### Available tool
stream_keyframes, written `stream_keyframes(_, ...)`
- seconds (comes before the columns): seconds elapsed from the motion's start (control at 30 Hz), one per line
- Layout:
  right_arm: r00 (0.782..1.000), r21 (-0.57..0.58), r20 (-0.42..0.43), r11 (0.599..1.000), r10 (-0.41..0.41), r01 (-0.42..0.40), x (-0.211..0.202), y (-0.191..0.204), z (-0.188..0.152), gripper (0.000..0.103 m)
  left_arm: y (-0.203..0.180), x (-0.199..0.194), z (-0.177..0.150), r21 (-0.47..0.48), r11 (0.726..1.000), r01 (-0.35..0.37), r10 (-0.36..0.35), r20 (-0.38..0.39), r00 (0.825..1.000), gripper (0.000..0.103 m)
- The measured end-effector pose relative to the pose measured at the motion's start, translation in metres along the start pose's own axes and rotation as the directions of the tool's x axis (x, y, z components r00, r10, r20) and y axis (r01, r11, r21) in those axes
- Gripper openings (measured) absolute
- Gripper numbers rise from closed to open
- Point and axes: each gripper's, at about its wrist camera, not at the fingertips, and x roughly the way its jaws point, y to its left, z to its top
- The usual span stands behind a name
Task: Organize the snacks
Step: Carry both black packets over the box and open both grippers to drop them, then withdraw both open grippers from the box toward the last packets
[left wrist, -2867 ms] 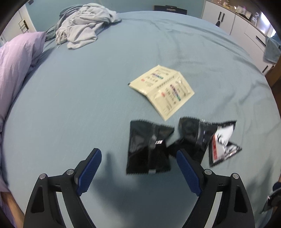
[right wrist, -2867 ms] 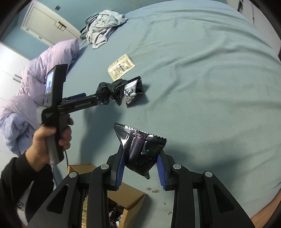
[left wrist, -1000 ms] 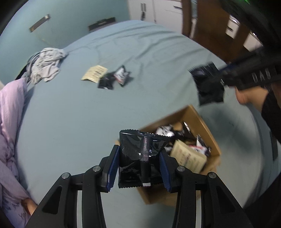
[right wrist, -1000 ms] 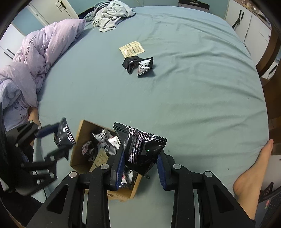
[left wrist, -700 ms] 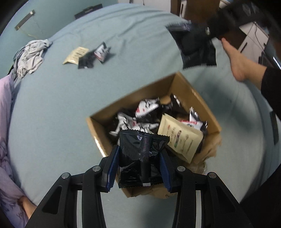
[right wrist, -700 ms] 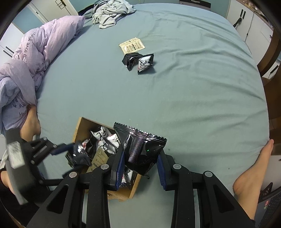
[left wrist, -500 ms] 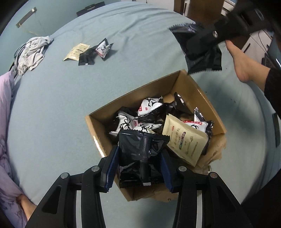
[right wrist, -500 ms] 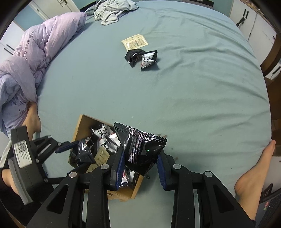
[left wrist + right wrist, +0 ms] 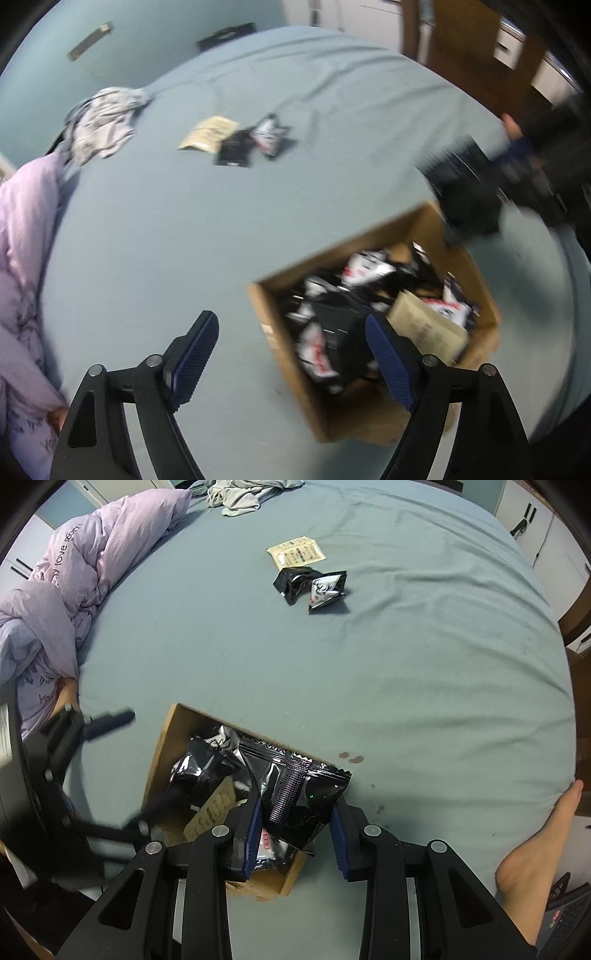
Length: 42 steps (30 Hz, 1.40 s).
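The left hand-held gripper (image 9: 291,354) hangs over the near-left corner of the cardboard box (image 9: 284,332), its blue pads spreading apart with nothing pinched between them. A black snack packet (image 9: 340,325) lies in the box just beyond, among black-and-white packets and a tan sachet (image 9: 424,328). The right hand-held gripper (image 9: 295,816) pinches a black foil snack packet (image 9: 295,779) upright over the box's near corner. On the blue-grey bed (image 9: 406,664), well apart from the box, lie a cream sachet (image 9: 295,554), a black packet (image 9: 290,581) and a black-and-white packet (image 9: 325,590), touching one another. A lilac duvet (image 9: 74,576) is bunched at the bed's left edge.
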Motion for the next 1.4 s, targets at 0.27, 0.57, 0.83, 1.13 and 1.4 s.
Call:
stream_keyframes(0.27,0.998,-0.073,-0.062,0.997,0.033,-0.037,0.015,0.023,-0.004,0.031,0.051,0.003,0.002,-0.186,0.981,-0.054,0.056,0.006,0.998,0.083)
stream_keyframes(0.57,0.988,-0.172,-0.149,0.984,0.028,-0.054,0.037,0.041,-0.011,0.032,0.064,0.006,0.0,-0.238,0.967,-0.091,0.092,-0.007,0.996,0.083)
stream_keyframes(0.83,0.986,-0.164,-0.166,0.986,0.015,-0.043,0.048,0.049,-0.011,0.032,0.057,0.006,0.001,-0.211,0.974,-0.084,0.085,-0.008,0.996,0.083)
stream_keyframes(1.13,0.978,-0.01,-0.137,0.987,0.157,-0.16,0.038,0.032,-0.007,0.053,0.057,0.007,0.001,-0.209,0.974,-0.091,0.09,-0.014,0.996,0.083)
stream_keyframes(1.4,0.989,0.086,-0.055,0.987,0.138,-0.133,0.02,0.011,-0.002,0.071,0.06,0.007,0.001,-0.224,0.97,-0.097,0.096,-0.017,0.995,0.083)
